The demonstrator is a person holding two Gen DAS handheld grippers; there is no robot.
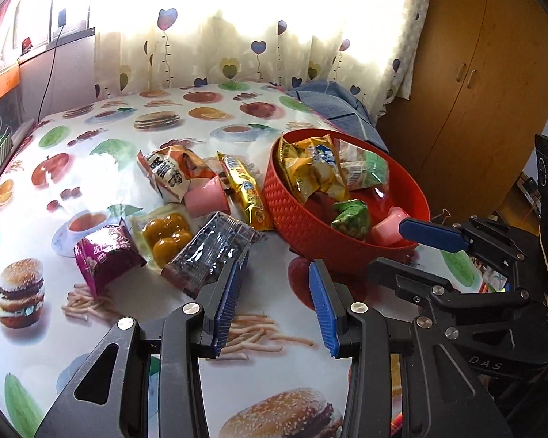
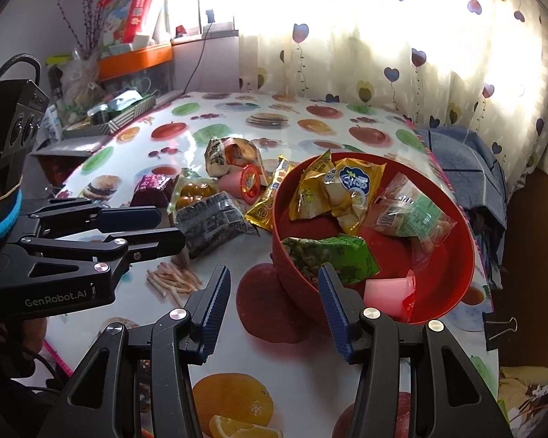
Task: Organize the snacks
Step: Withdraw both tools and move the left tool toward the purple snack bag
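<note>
From the left wrist view, the left gripper [image 1: 276,284] is being held over the printed tablecloth [image 1: 102,124], its blue jaws parted with nothing between them. The dark clear-wrapped packet [image 1: 208,252] is lying just beyond the left fingertip, at about eleven o'clock. The red basket [image 1: 310,226] is seen at one o'clock, already holding yellow and green packets. The right gripper [image 1: 425,233] is being reached over the basket rim at three o'clock, beside a pink jelly cup [image 1: 387,230].

From the right wrist view, the right gripper [image 2: 274,284] is being held open and empty, its right fingertip over the basket [image 2: 453,273] wall. The pink cup [image 2: 385,294] is lying inside at four o'clock. Loose snacks are being left at eleven o'clock, beside the left gripper [image 2: 168,226], whose jaws look slightly apart.
</note>
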